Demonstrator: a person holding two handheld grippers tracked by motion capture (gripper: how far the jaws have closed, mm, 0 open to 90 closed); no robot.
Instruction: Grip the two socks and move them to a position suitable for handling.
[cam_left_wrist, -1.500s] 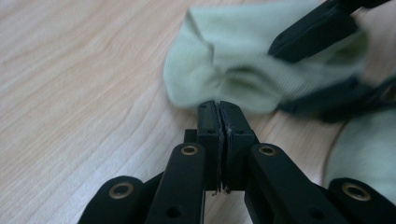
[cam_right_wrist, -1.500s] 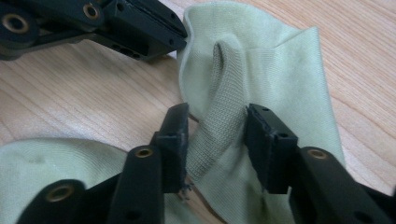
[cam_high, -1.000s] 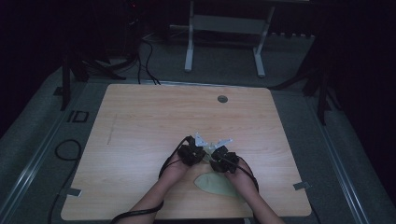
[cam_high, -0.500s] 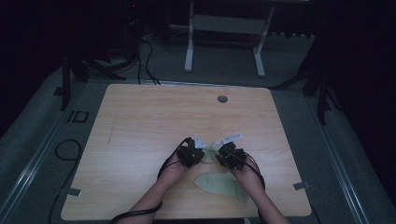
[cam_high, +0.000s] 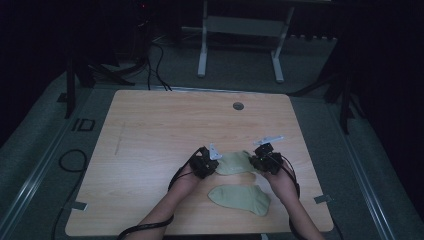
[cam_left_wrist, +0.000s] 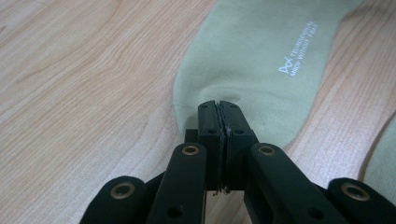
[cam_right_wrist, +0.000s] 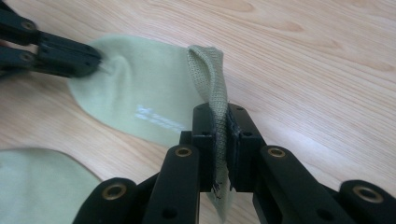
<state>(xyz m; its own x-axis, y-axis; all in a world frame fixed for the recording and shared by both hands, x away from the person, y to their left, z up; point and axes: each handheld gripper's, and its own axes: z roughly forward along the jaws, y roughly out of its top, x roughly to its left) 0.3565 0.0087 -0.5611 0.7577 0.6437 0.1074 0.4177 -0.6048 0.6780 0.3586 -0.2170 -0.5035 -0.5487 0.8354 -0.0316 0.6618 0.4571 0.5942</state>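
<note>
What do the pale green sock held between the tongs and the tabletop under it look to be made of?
The pale green sock looks like soft knitted fabric: its ribbed cuff shows a fine mesh weave and it folds limply. The light wooden tabletop looks like smooth wood or wood-pattern laminate, going by its grain lines; which one is unclear.

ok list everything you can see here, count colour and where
held sock: one, pale green, mid-table, stretched between both grippers, white print on it
second sock: one, pale green, flat on the table nearer the person
table: one, light wood, centre of the high view
cable hole: one, grey, near the table's far edge
metal frame: one, white, on the floor beyond the table
floor cables: several, black, far left of the table
left gripper: one, black, shut on the sock's rounded end
right gripper: one, black, shut on the sock's ribbed end
forearms: two, bottom of the high view
</note>
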